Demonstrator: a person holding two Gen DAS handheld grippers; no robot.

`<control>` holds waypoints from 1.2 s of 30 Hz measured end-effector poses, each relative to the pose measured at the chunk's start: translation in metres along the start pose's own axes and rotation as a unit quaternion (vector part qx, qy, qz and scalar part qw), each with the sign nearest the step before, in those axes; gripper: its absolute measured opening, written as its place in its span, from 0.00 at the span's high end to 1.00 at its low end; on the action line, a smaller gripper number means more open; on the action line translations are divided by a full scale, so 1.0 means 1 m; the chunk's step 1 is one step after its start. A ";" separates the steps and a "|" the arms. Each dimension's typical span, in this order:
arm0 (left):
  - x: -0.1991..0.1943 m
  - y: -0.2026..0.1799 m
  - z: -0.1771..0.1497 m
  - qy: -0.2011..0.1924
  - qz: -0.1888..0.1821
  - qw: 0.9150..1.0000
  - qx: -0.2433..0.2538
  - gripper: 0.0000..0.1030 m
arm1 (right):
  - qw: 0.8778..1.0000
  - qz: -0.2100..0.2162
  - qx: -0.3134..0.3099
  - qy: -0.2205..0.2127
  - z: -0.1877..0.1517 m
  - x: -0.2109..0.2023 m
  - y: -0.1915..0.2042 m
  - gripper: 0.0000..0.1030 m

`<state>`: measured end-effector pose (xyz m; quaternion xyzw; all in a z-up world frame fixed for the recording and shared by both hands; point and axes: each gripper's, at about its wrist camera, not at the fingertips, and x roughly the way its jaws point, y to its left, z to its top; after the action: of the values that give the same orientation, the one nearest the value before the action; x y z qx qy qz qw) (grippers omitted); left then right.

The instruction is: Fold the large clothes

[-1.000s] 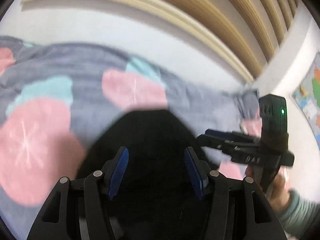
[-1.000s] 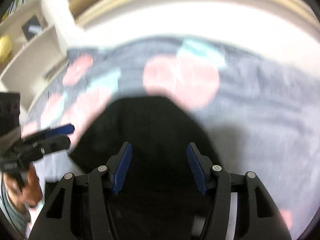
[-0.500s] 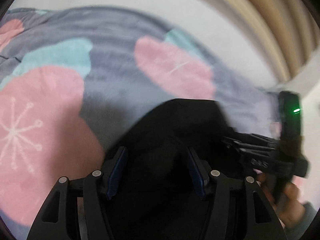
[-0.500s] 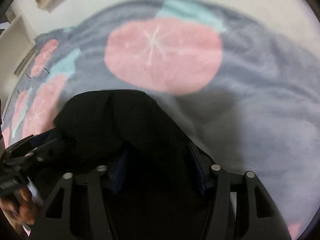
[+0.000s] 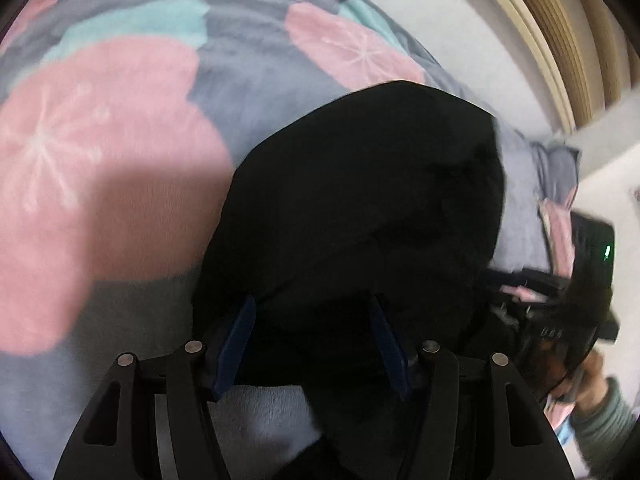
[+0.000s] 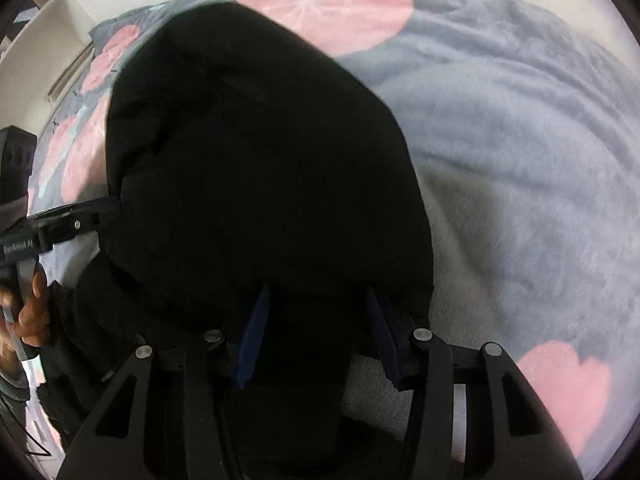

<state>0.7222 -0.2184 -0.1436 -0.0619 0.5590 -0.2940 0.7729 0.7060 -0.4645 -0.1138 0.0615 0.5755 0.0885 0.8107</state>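
A large black garment [image 5: 360,208] lies bunched on a grey blanket with pink and teal shapes [image 5: 100,152]. My left gripper [image 5: 314,332] has its blue fingers spread wide, with black cloth lying between them. My right gripper [image 6: 318,328] is also spread wide, with the garment [image 6: 256,160] draped over and between its fingers. The right gripper shows at the garment's right edge in the left wrist view [image 5: 560,300]. The left gripper shows at the garment's left edge in the right wrist view [image 6: 60,224].
The blanket [image 6: 520,140] covers a bed and spreads out on all sides of the garment. A white wall and wooden slats [image 5: 560,40] stand behind. White shelves [image 6: 44,40] are at the left in the right wrist view.
Both grippers have dropped lower and closer to the blanket. The black garment has spread forward over the blanket and now fills more of both views.
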 end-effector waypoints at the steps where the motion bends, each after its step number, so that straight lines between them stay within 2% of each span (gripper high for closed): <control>1: -0.012 -0.005 0.001 -0.008 -0.007 1.000 0.017 0.41 | 1.000 0.014 -0.004 -0.006 0.001 -0.009 -0.002 0.49; 3: -0.040 -0.010 0.004 -0.043 -0.039 0.997 0.044 0.41 | 0.998 0.051 -0.005 -0.033 0.008 -0.033 -0.012 0.46; 4: -0.053 -0.009 0.008 -0.060 -0.048 0.996 0.051 0.41 | 0.997 0.063 -0.003 -0.046 0.014 -0.044 -0.018 0.39; 5: -0.062 -0.008 0.016 -0.074 -0.050 0.995 0.051 0.41 | 0.996 0.068 0.000 -0.057 0.024 -0.050 -0.025 0.37; 7: -0.070 0.002 0.037 -0.087 -0.047 0.994 0.039 0.33 | 0.995 0.071 0.007 -0.064 0.044 -0.051 -0.037 0.34; 8: -0.065 0.012 0.051 -0.079 -0.053 0.995 0.027 0.28 | 0.995 0.078 0.010 -0.060 0.051 -0.048 -0.043 0.33; 11: -0.036 0.037 0.080 -0.035 -0.065 0.997 -0.018 0.28 | 0.994 0.102 0.037 -0.027 0.077 -0.023 -0.061 0.32; 13: -0.011 0.049 0.090 0.005 -0.105 0.993 -0.044 0.28 | 0.992 0.116 0.050 -0.010 0.083 -0.004 -0.068 0.32; 15: 0.014 0.057 0.092 0.043 -0.154 0.985 -0.063 0.28 | 0.987 0.146 0.065 0.019 0.088 0.018 -0.072 0.32; 18: 0.021 0.054 0.083 0.049 -0.161 0.984 -0.066 0.29 | 0.985 0.154 0.066 0.044 0.090 0.039 -0.069 0.29; 19: 0.020 0.052 0.080 0.040 -0.161 0.984 -0.063 0.29 | 0.987 0.142 0.057 0.042 0.088 0.039 -0.066 0.33; 20: 0.015 0.048 0.077 0.030 -0.158 0.985 -0.055 0.44 | 0.989 0.135 0.041 0.034 0.085 0.033 -0.061 0.38; 21: 0.008 0.042 0.072 0.024 -0.152 0.987 -0.039 0.74 | 0.989 0.142 0.031 0.025 0.079 0.026 -0.057 0.60; 22: 0.006 0.039 0.071 0.021 -0.144 0.989 -0.027 0.81 | 0.989 0.146 0.024 0.013 0.075 0.014 -0.054 0.69; 23: -0.001 0.034 0.068 0.014 -0.138 0.990 -0.016 0.85 | 0.990 0.142 0.013 -0.003 0.070 0.000 -0.051 0.72; 25: -0.025 0.024 0.057 -0.008 -0.145 0.989 0.010 0.88 | 0.989 0.138 -0.019 -0.040 0.054 -0.036 -0.041 0.79; 28: -0.075 -0.003 0.031 -0.047 -0.150 0.986 0.058 0.88 | 0.987 0.122 -0.066 -0.081 0.021 -0.092 -0.017 0.80; 33: -0.160 -0.060 -0.038 -0.093 -0.150 0.976 0.126 0.88 | 0.980 0.101 -0.096 -0.145 -0.052 -0.183 0.030 0.81; 36: -0.201 -0.087 -0.082 -0.108 -0.145 0.971 0.154 0.88 | 0.978 0.071 -0.112 -0.163 -0.101 -0.216 0.067 0.81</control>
<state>0.5740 -0.1651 0.0296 -0.0540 0.4050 -0.4770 0.7781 0.5359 -0.4462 0.0658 0.0243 0.4159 0.1989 0.8871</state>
